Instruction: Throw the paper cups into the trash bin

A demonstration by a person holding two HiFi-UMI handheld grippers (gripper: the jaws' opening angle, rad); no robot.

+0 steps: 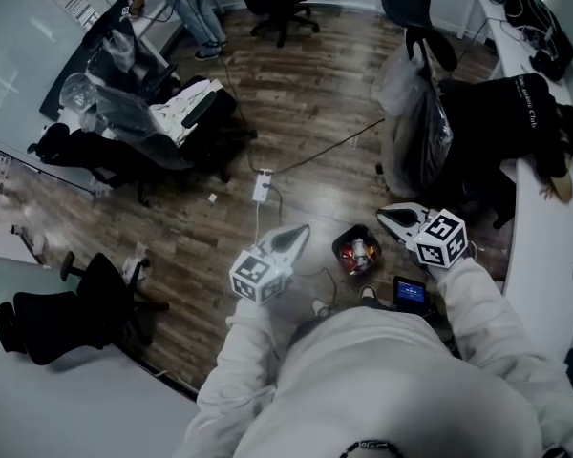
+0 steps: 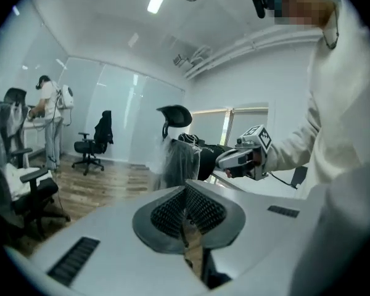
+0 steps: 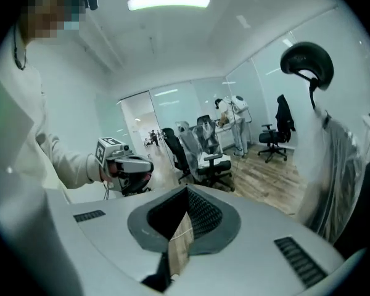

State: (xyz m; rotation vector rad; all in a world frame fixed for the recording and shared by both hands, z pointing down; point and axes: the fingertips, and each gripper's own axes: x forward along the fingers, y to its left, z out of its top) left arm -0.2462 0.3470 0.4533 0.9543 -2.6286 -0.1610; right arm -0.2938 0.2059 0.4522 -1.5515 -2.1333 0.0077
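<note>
A small black trash bin [image 1: 356, 253] stands on the wood floor below and between my two raised grippers, with red and white items inside; I cannot tell if they are paper cups. In the head view my left gripper [image 1: 301, 229] hovers left of the bin and my right gripper [image 1: 384, 214] just right of it. Both point forward, side by side. The left gripper's [image 2: 186, 211] ribbed pads meet with nothing between them. The right gripper [image 3: 186, 211] is shut too, showing only a thin tan strip in the seam. Each gripper appears in the other's view, the right gripper [image 2: 225, 160] and the left gripper [image 3: 145, 165].
A plastic-covered chair [image 1: 415, 122] stands behind the bin, and a white desk [image 1: 544, 256] runs along the right. A power strip [image 1: 261, 186] with cables lies on the floor. Black office chairs [image 1: 124, 141] fill the left. A person [image 1: 196, 8] stands at the far end.
</note>
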